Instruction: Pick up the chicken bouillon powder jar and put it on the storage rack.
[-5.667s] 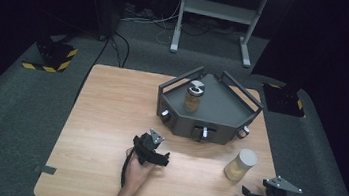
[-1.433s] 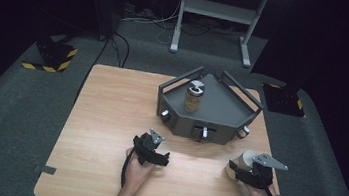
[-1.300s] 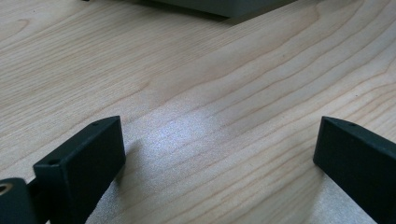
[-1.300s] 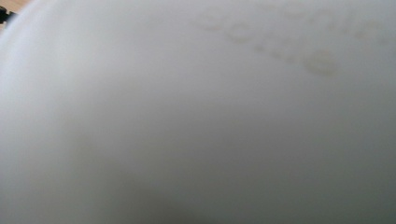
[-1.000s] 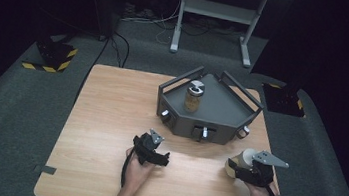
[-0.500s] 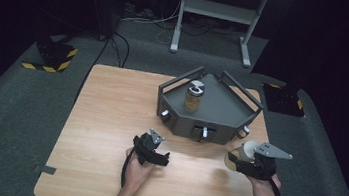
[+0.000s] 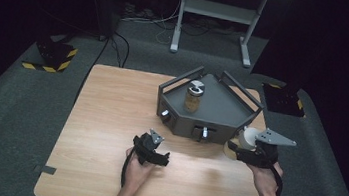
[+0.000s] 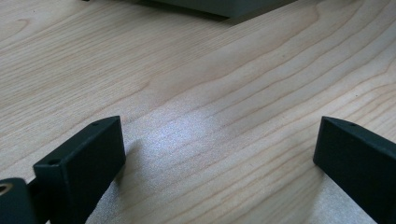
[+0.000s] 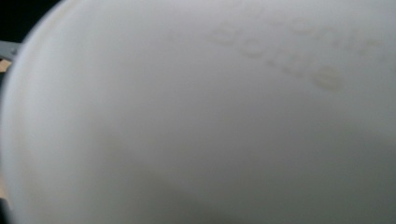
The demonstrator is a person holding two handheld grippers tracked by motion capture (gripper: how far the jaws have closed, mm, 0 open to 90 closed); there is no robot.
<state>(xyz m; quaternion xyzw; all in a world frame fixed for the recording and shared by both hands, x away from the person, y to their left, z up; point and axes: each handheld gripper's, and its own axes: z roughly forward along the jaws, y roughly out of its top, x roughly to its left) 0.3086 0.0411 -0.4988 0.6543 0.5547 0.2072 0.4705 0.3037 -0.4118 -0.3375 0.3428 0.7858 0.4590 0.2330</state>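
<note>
Right tool (image 7: 244, 149): clamped on jar (image 7: 238, 145), lower right of high view, lifted beside tray (image 7: 222, 104); keep jar upright, clear the tray wall, set it well apart from second jar (image 7: 193, 96); left tool (image 7: 155, 151): jaws apart over tabletop (image 7: 111, 105), empty.

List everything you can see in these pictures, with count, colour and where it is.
Table: one, light wood, centre.
Tray: one, dark grey, angular, far right part of table.
Jar in tray: one, tan contents, pale lid, upright.
Held jar: one, tan, white lid, tilted, at tray's near right corner.
Hazard-striped blocks: two, black and yellow, on floor either side.
Metal frame: one, grey, behind table.
Left gripper: black, fingers apart, over table.
Right gripper: black, shut on held jar.
</note>
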